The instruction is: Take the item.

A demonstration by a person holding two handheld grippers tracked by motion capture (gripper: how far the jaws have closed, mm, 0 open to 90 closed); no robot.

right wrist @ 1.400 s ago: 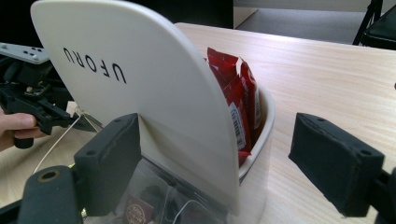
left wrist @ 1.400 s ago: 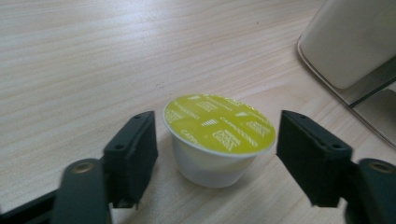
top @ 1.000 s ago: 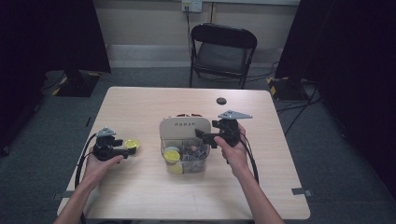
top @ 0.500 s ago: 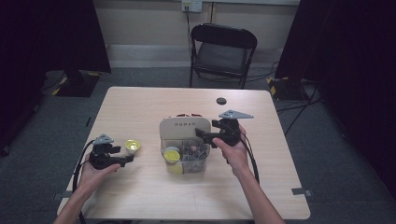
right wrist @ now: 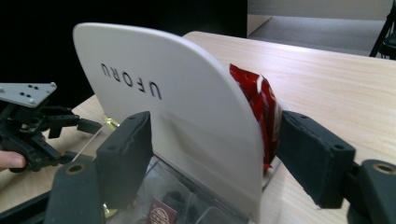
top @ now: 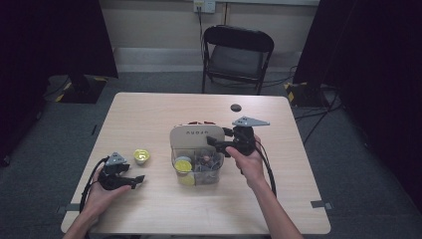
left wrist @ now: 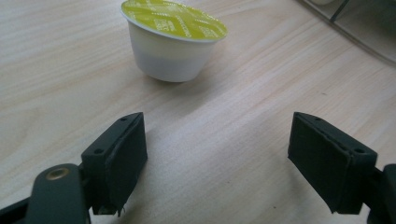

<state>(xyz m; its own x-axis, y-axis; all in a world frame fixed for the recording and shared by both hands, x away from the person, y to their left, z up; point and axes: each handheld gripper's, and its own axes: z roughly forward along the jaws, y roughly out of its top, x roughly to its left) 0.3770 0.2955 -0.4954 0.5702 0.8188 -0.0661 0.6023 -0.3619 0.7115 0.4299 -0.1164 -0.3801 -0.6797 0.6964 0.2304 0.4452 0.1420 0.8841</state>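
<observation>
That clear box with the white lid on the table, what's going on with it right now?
A person works at the table with a gripper in each hand. The right gripper has its jaws astride the box's raised white lid and has just been closing them. The left gripper is open, empty, just short of a yellow-topped capsule standing on the wood beside the box.

One yellow-lidded capsule (top: 141, 156) on the table (top: 164, 117), one clear box (top: 197, 172), one red packet (right wrist: 256, 95), one chair (top: 237, 55)

chair (top: 238, 55) behind table (top: 149, 114) | small dark disc, maybe a cap (top: 235, 107)
</observation>
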